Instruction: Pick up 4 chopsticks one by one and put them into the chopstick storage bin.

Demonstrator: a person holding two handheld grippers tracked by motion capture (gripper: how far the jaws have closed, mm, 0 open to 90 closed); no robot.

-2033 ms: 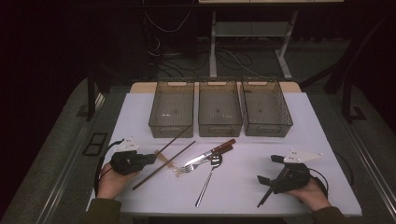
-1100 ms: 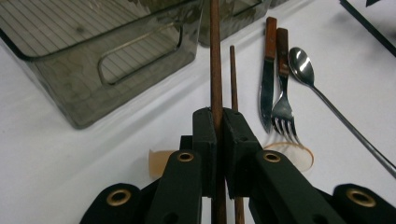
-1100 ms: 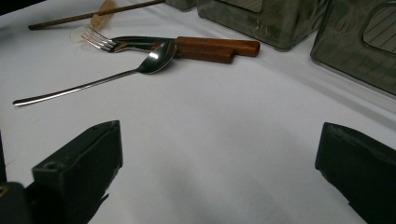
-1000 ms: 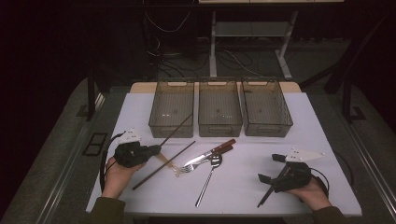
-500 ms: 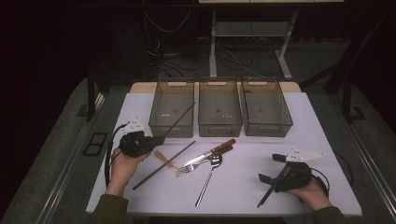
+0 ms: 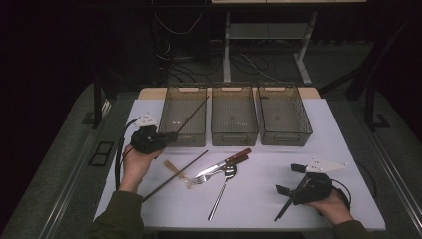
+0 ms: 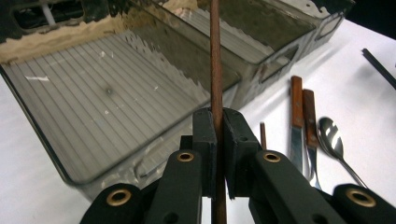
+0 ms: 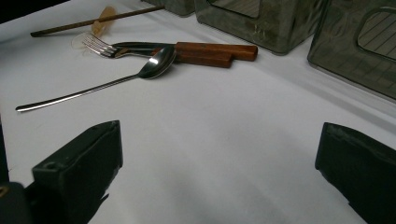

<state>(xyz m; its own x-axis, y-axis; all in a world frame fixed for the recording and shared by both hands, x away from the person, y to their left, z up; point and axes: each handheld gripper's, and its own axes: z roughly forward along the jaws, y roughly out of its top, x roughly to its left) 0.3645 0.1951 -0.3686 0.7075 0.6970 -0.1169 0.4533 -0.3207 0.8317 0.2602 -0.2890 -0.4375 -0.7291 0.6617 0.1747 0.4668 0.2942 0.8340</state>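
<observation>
- Over the near edge of the left bin (image 6: 183, 115), the left gripper (image 6: 169, 137) has its jaws clamped tight on a dark chopstick (image 6: 193, 114), gripped near one end.
- Chopstick's long axis runs straight out from the jaws, up and fwd over the bin's open top; free tip sits above the bin floor, toward the far wall. Left gripper view: stick (image 7: 215, 70) lies along the bin's length.
- My read: next move turns on lowering that line into the bin, then letting go.
- 2nd chopstick (image 6: 175, 176) lies on the table (image 6: 318, 144), nearer the left hand.
- Right gripper (image 6: 281, 200) rests on the table w/ jaws wide apart, nothing between; fork, knife, spoon (image 8: 93, 89) ahead of it.
- No brands, labels or writing readable.
</observation>
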